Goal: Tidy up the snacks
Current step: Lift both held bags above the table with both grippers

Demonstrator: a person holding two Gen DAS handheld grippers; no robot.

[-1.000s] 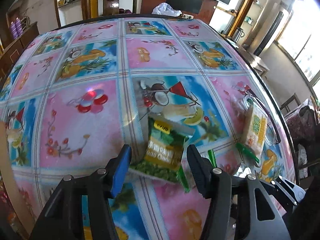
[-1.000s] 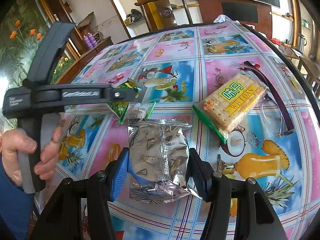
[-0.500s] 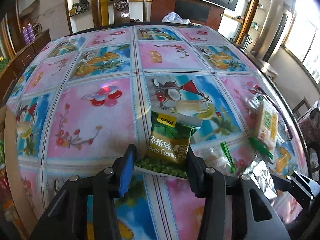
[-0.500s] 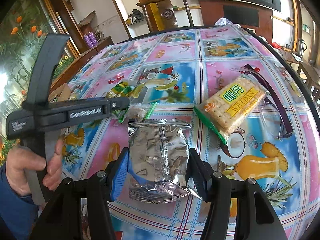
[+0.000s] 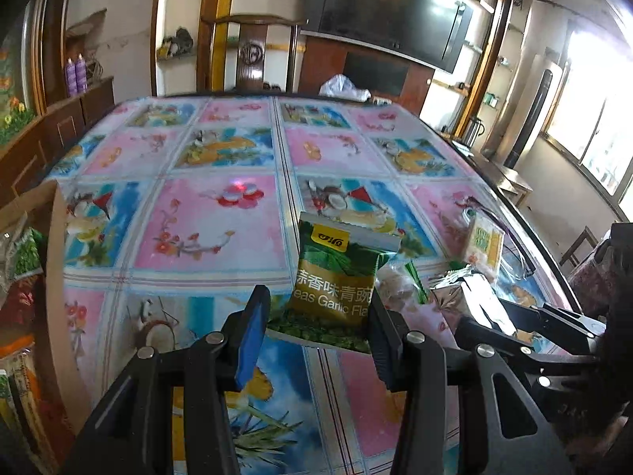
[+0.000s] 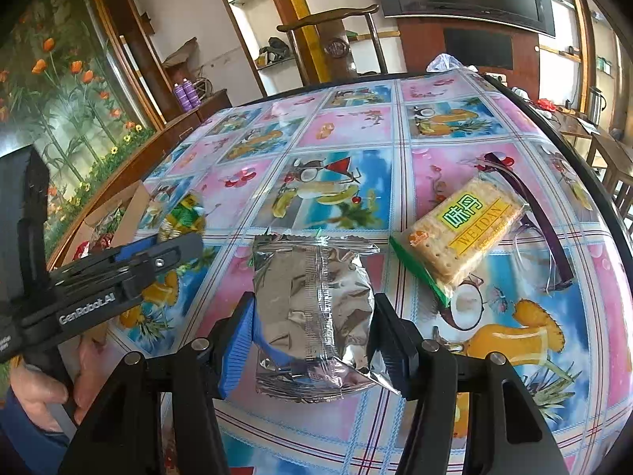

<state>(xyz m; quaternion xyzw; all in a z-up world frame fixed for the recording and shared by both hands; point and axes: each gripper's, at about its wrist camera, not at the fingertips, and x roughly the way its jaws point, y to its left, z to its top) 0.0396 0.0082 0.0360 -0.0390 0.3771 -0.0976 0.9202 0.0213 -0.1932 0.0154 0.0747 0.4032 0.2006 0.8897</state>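
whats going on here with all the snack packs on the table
A person is sorting snacks with two handheld grippers. The left gripper is clamped on a green garlic-pea snack bag, held up off the colourful fruit-print tablecloth, near an open cardboard box at the table's left edge. The right gripper straddles a crinkled silver foil pouch lying on the table. A yellow-labelled cracker packet lies beside it, untouched.

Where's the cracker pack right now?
In the right wrist view, the cracker pack lies right of the silver bag, its far end resting on the glasses.
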